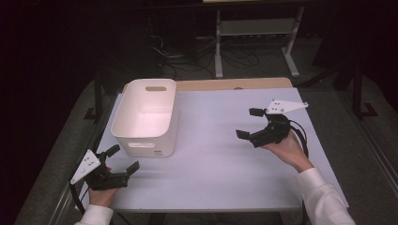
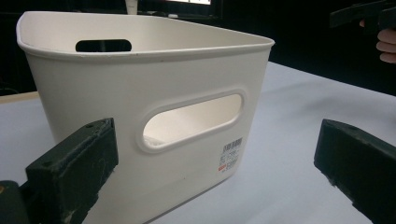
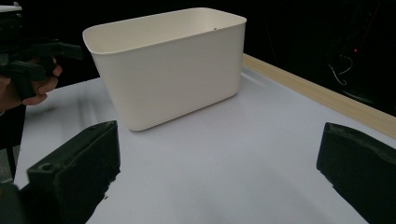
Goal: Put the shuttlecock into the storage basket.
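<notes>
A white plastic storage bin with oval handle cut-outs stands on the pale grey tabletop, close ahead of the left gripper. The black jaws stand wide apart with nothing between them. A small barcode label sits low on the bin's near wall.

a white bin of smooth plastic with a soft sheen, a small paper label stuck on one wall. the surface is smooth, matt and pale, edged with light wood. each hand-held gripper has matt black, slightly rough jaws.
</notes>
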A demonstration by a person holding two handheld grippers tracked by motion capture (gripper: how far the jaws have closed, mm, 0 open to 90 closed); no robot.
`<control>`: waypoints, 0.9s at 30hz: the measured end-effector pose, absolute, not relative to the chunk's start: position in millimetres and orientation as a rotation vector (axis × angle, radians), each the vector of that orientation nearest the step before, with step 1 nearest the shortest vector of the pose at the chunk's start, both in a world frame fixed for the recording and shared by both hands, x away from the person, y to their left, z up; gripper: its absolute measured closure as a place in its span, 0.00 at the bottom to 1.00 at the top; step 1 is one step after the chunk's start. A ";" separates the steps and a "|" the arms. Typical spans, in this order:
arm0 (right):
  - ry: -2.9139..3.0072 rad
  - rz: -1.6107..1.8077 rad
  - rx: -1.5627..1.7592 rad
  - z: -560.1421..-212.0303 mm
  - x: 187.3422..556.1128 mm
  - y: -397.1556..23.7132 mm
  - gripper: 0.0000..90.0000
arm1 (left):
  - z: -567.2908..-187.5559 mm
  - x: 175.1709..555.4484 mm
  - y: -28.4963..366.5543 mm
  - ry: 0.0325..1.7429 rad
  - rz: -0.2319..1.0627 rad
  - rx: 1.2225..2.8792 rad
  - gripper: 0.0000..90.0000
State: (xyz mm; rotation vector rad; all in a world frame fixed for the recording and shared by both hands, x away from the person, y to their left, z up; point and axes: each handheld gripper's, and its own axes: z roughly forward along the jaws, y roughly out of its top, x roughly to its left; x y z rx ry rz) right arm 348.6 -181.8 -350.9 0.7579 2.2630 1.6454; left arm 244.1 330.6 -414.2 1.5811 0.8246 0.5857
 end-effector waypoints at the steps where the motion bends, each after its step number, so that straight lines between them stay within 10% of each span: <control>1: 2.267 1.642 0.764 -351.5 347.7 -182.9 0.00 | -414.2 244.0 330.5 0.826 0.584 1.579 0.00; 27: 2.201 1.632 0.805 -374.7 325.4 -216.8 0.00 | -414.1 243.3 330.9 0.826 0.591 1.595 0.00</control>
